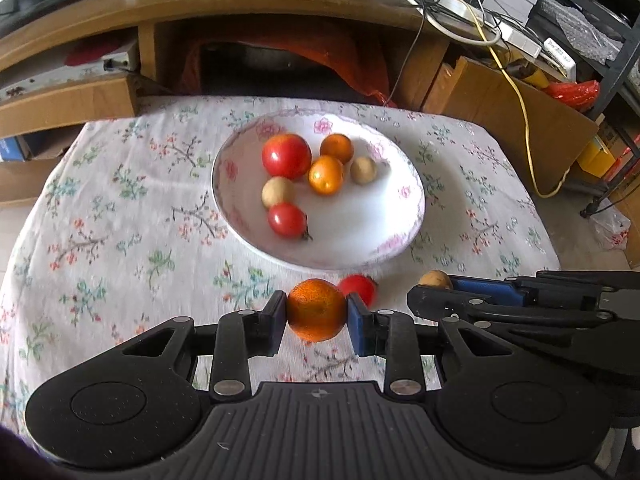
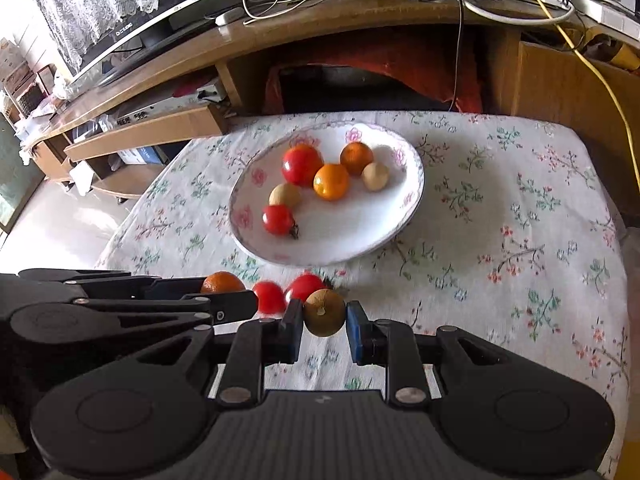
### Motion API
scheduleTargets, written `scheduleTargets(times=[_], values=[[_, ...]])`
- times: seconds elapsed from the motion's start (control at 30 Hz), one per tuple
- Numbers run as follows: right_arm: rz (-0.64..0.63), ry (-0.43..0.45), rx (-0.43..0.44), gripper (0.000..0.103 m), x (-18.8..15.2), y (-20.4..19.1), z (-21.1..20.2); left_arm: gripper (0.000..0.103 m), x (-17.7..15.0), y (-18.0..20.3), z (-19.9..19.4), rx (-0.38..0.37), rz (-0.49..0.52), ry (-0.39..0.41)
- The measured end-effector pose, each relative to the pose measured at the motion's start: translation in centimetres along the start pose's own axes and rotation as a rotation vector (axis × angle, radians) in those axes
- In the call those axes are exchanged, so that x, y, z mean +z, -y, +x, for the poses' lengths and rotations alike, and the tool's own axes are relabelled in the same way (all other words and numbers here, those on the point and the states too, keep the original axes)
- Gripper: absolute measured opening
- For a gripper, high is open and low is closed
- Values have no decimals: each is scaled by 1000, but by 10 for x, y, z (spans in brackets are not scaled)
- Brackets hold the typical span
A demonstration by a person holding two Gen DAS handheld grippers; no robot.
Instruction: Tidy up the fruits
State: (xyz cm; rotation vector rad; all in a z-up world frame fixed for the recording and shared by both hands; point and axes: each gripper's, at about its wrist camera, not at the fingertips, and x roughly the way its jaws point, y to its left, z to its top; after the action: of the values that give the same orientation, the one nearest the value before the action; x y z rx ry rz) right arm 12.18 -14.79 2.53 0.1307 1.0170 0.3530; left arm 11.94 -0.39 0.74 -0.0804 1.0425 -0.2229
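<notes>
My left gripper (image 1: 316,309) is shut on an orange (image 1: 316,322), held just above the flowered cloth in front of the white plate (image 1: 360,236). Behind the orange lies a red tomato (image 1: 359,287). My right gripper (image 2: 324,316) is shut on a brownish round fruit (image 2: 324,309); in the left wrist view it reaches in from the right (image 1: 434,292). Two red tomatoes (image 2: 269,297) (image 2: 306,286) lie on the cloth between both grippers and the plate (image 2: 340,240). The plate holds two tomatoes, two oranges and two tan fruits.
The table (image 2: 520,220) wears a flowered cloth and drops off at its left and far edges. Behind it stands a wooden desk (image 2: 320,28) with a monitor, cables and a yellow cord. Cardboard boxes (image 1: 500,100) stand at the far right.
</notes>
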Motion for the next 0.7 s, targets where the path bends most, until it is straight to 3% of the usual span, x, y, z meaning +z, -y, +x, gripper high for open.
scheduleTargets(times=[0.7], values=[[8, 7, 13, 25, 45, 17, 51, 38, 40, -14, 35, 41, -33, -5]])
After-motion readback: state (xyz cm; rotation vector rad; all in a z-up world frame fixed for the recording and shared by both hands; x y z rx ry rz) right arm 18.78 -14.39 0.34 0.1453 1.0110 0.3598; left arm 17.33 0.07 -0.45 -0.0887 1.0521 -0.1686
